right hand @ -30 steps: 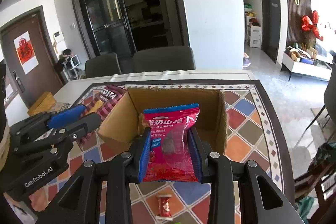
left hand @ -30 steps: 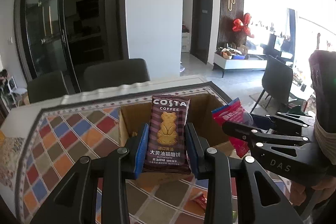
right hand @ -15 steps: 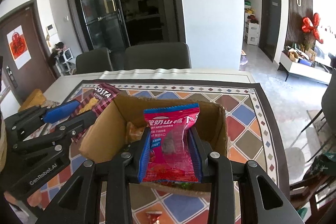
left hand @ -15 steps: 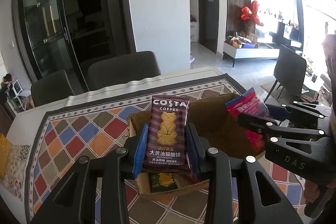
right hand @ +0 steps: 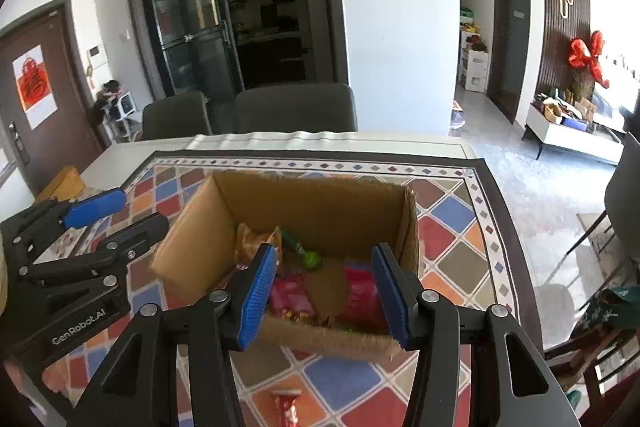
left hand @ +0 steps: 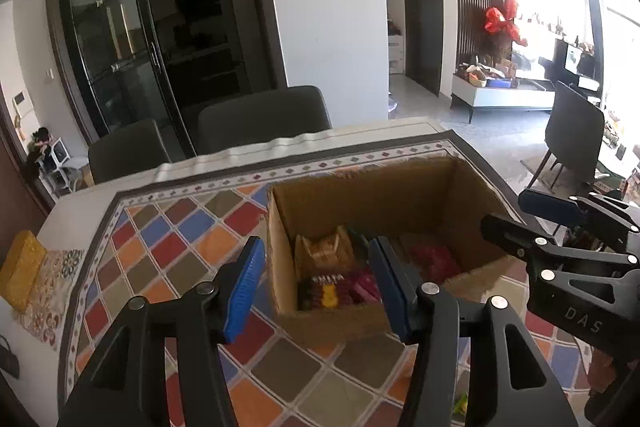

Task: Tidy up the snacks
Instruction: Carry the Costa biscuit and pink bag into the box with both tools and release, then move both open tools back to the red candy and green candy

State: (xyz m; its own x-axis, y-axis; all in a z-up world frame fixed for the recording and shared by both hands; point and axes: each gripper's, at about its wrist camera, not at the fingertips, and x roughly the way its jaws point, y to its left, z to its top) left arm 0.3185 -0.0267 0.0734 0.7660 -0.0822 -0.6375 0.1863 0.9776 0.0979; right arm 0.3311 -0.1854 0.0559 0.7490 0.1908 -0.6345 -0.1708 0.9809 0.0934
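Observation:
An open cardboard box stands on the chequered tablecloth. The Costa biscuit pack lies inside it at the near left. The red snack bag lies inside at the right, also seen dimly in the left wrist view. Several other snacks lie in the box. My left gripper is open and empty over the box's near left corner. My right gripper is open and empty over the box's near wall. Each gripper shows in the other's view, the right one and the left one.
A small red wrapped candy lies on the cloth in front of the box. Two dark chairs stand behind the table. A yellow object lies at the table's left edge.
Both grippers opened and let go. The Costa pack and the red bag dropped into the box. Both grippers now sit higher over the box's near side.

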